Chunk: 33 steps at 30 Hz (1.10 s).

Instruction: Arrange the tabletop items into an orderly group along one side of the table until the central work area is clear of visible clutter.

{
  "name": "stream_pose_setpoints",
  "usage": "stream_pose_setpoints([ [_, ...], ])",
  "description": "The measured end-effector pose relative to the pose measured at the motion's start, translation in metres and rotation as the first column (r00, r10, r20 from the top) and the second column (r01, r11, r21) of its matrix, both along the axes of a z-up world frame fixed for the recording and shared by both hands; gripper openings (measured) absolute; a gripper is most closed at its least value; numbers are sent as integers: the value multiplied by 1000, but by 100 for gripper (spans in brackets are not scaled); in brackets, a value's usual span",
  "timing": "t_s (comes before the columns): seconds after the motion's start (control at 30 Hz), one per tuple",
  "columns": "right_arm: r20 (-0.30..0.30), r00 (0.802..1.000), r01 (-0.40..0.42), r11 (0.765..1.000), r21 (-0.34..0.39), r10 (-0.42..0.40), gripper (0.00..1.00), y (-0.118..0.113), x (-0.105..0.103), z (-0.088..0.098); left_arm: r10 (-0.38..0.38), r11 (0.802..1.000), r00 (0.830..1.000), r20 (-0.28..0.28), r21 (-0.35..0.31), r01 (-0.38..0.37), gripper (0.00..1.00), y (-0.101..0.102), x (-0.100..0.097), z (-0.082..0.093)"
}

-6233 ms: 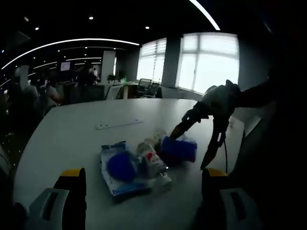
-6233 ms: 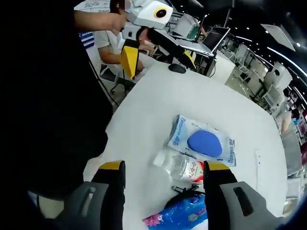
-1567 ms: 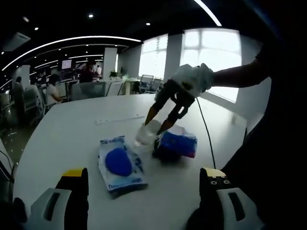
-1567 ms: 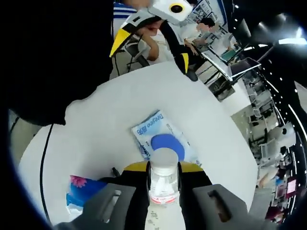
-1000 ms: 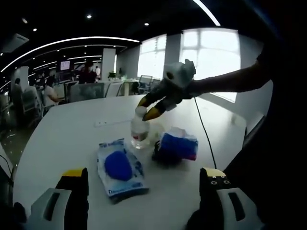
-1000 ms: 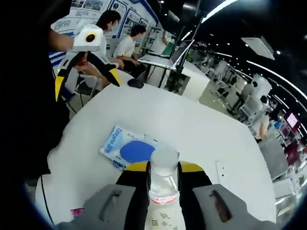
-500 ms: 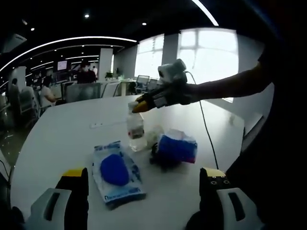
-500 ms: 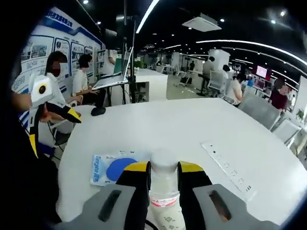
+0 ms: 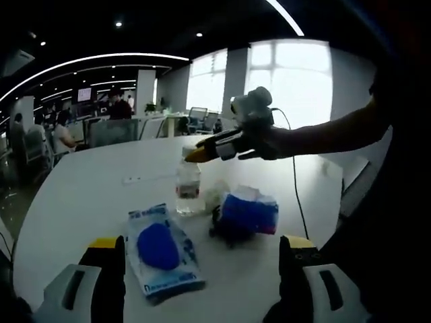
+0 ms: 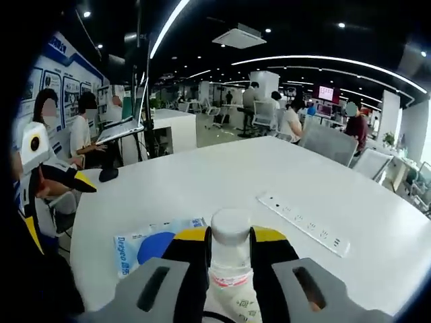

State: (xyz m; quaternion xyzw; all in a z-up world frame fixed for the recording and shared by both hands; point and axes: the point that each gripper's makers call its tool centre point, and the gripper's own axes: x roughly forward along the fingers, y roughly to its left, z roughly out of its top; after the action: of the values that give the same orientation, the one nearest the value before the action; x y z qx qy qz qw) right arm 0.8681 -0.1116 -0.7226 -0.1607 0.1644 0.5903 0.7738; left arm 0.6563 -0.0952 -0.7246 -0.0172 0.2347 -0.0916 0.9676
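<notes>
A clear water bottle [image 9: 188, 190] with a white cap stands upright on the white round table [image 9: 81, 195], and my right gripper [image 9: 196, 153] is shut on its neck. From the right gripper view the cap [image 10: 230, 229] sits between the yellow-tipped jaws of that gripper [image 10: 230, 237]. In front of the bottle lies a flat white packet with a blue disc [image 9: 159, 247] [image 10: 149, 246]. To its right a blue tissue pack [image 9: 249, 212] rests on something black. My left gripper [image 9: 201, 243] hangs open above the near table edge, apart from all of these, and appears again at the left [image 10: 40, 176].
A white power strip [image 10: 304, 223] [image 9: 145, 178] lies farther out on the table. A cable trails from the right gripper toward the table edge. Beyond are a laptop on a stand [image 10: 121, 129], a mouse [image 10: 108, 175], seated people, desks and chairs.
My right gripper took the bottle from lying among the items, lifted it and turned it upright. Over the last half second it has barely moved. The left gripper stayed open.
</notes>
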Motion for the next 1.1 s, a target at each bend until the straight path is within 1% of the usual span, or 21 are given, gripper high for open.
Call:
stream_pose_setpoints([
  [0.07,10,1000,11,1000,2,-11,18,0,1,-1,-3,1000,1000,2,1,3,92,-1,1,0],
  [0.13,4,1000,21,1000,7,-21,18,0,0,2,-3,1000,1000,9,1,3,92,-1,4,2],
  [0.17,-52,993,107,994,7,-106,18,-6,3,-3,-2,1000,1000,15,1,2,92,0,5,3],
  [0.2,1,994,106,994,-5,-106,19,-9,3,-5,2,1000,1000,18,8,-3,92,1,12,6],
  [0.23,23,995,99,995,-17,-98,18,-11,2,-8,6,1000,1000,20,7,-6,92,1,14,8],
  [0.3,11,994,113,994,-10,-113,22,-13,-1,-11,7,1000,1000,30,9,-7,91,1,17,12],
  [0.37,-29,987,156,987,25,-155,25,-19,-5,-8,9,1000,999,32,7,-10,90,2,20,13],
  [0.43,-33,983,184,982,32,-183,23,-25,-6,-5,12,1000,999,34,6,-12,89,4,23,13],
  [0.47,-24,981,195,980,34,-194,23,-26,-5,-4,14,1000,999,34,5,-14,88,5,24,13],
  [0.5,-6,983,186,982,32,-186,23,-30,-9,-2,15,1000,999,34,5,-15,86,5,27,14],
  [0.57,23,977,211,977,32,-212,23,-39,-10,2,13,1000,999,38,7,-13,84,5,32,16],
  [0.6,50,971,231,972,42,-233,23,-44,-8,4,9,1000,999,42,7,-9,84,5,34,17],
  [0.63,55,970,233,971,45,-236,24,-47,-8,5,9,1000,999,44,9,-10,84,5,37,18],
  [0.67,58,967,246,968,47,-248,25,-50,-7,5,10,1000,999,47,12,-10,84,5,39,19],
  [0.7,48,959,277,960,50,-279,26,-57,-8,6,11,1000,999,52,15,-11,83,5,41,20],
  [0.77,3,951,308,948,78,-310,28,-64,-10,10,5,1000,998,67,13,-6,79,4,45,23],
  [0.8,-4,945,326,942,81,-326,30,-68,-10,11,-2,1000,998,67,5,1,79,3,47,24],
  [0.87,2,939,344,937,68,-345,36,-78,-12,11,-9,1000,998,68,-10,9,80,0,51,24],
  [0.93,-1,927,374,924,72,-375,40,-91,-13,13,-17,1000,998,65,-13,18,81,-2,54,23],
  [1.07,-7,919,393,917,67,-393,50,-111,-19,12,-19,1000,998,62,-16,20,80,-3,63,22],
  [1.1,-12,914,405,912,67,-405,53,-118,-21,12,-15,1000,998,62,-20,17,80,-2,65,23],
])
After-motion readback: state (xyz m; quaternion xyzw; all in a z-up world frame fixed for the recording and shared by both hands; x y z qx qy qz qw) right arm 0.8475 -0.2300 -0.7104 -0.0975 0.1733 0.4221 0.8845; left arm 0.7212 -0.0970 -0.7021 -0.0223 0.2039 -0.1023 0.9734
